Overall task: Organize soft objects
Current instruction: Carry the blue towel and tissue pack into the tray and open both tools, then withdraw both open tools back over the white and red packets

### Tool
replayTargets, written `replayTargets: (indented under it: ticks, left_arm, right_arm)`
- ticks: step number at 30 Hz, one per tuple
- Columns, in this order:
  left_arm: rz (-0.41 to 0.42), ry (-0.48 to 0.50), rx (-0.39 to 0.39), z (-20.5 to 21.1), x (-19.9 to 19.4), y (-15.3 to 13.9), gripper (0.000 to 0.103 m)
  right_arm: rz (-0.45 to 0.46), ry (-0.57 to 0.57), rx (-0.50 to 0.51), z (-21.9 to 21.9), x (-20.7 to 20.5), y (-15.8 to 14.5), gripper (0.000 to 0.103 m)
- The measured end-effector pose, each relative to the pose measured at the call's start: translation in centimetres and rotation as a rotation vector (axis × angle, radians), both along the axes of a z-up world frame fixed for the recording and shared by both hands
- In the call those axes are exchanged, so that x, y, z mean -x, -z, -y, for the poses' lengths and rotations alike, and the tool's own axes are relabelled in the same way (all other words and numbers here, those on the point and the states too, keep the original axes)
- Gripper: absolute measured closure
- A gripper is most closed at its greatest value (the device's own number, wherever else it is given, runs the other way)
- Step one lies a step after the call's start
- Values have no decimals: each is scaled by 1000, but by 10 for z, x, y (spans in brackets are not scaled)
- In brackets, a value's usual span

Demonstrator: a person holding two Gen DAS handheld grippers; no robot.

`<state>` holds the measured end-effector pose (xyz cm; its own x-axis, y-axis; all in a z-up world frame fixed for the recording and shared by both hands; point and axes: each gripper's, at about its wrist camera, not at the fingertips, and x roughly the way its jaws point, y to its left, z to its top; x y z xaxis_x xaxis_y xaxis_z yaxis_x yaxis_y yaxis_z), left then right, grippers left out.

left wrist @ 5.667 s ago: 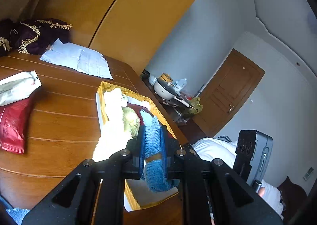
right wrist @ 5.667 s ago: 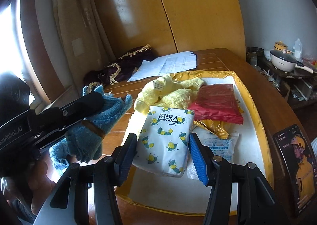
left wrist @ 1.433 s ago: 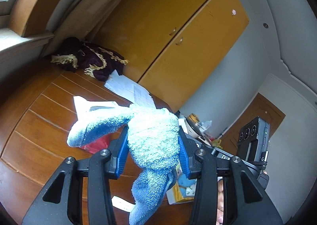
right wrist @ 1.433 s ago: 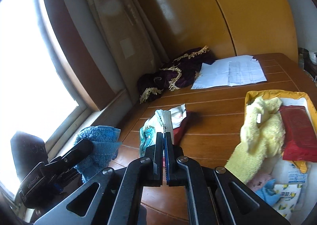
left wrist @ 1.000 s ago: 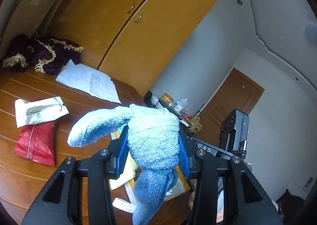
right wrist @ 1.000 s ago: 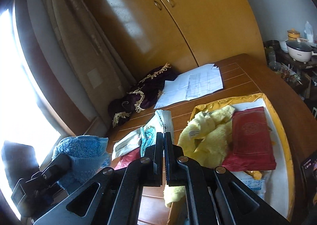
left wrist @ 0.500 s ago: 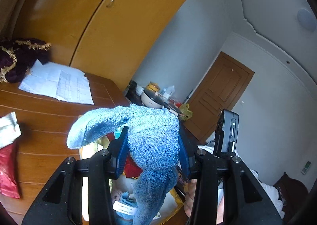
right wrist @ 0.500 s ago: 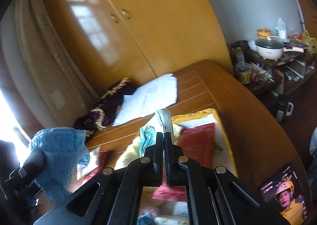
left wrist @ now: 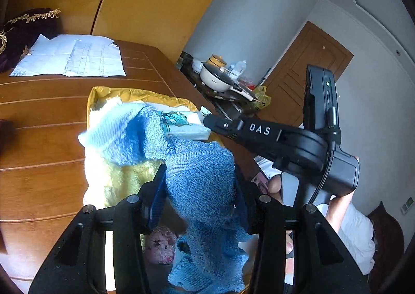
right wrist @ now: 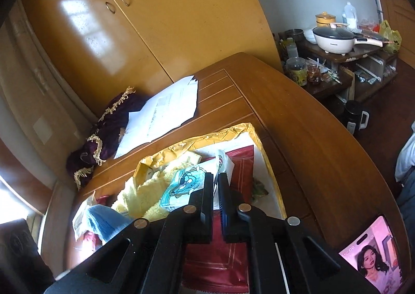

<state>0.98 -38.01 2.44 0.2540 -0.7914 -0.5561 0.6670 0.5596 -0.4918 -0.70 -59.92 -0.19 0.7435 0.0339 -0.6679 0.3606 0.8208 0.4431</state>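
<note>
Left claw [left wrist: 199, 195] clamped on blue towel [left wrist: 202, 180]; right claw [right wrist: 215, 190] pinching white packet [right wrist: 192, 182] – either may snag, dragging items off the tray [right wrist: 233, 130]

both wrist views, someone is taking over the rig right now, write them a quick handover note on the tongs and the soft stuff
Left tongs: shut on the blue towel, held above the gold-rimmed tray, one end draping down, not yet released.
Right tongs: shut on the white packet with a blue cartoon print, also over the tray.
Tray holds the yellow towel, a red packet and a pink plush.
Done, it seems: both items are at the tray.
Left: lower and release each into the tray. A white pouch and something red lie on the table beside the tray; whether they belong in it is unclear.
</note>
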Motion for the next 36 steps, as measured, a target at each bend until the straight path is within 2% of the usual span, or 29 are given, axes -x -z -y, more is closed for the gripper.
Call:
replayTargets:
  ticks: [3,5,7,8,10,13,16,19,22,28,32,36]
  left_arm:
    - [18,28,-2,1,7,-2,52]
    - [26,29,19,-5,11,-7,46]
    - [34,12,56,-16,14,-14,29]
    - [42,-3,71,-22,16,-17,26]
    - [69,-33,86,-37,22,-23,26]
    - [137,-112,109,-66,32,-31,26]
    - [212,-205,114,-99,39,-36,25]
    - [254,-288,106,-130,36,-39,24]
    - [296,-384,83,-163,29,-37,24]
    - [257,-543,80,-211,-5,-19,24]
    - [233,-626,85,-233,-23,-2,24]
    - [157,-683,89,-249,-34,12,24]
  right_arm:
    - [16,5,-35,3,3,3,75]
    - [45,11,-46,3,9,-1,53]
    - [73,26,-15,-2,17,-9,38]
    - [93,27,10,-7,22,-15,32]
    - [126,3,45,-19,31,-27,29]
    - [174,-61,46,-42,37,-40,26]
    - [224,-159,13,-70,38,-49,24]
    - [270,-278,-34,-102,35,-57,23]
    - [278,-380,-61,-138,25,-61,21]
    - [208,-510,-51,-203,-9,-64,21]
    - [170,-527,-73,-228,-34,-67,21]
    - [154,-524,-112,-244,-55,-52,21]
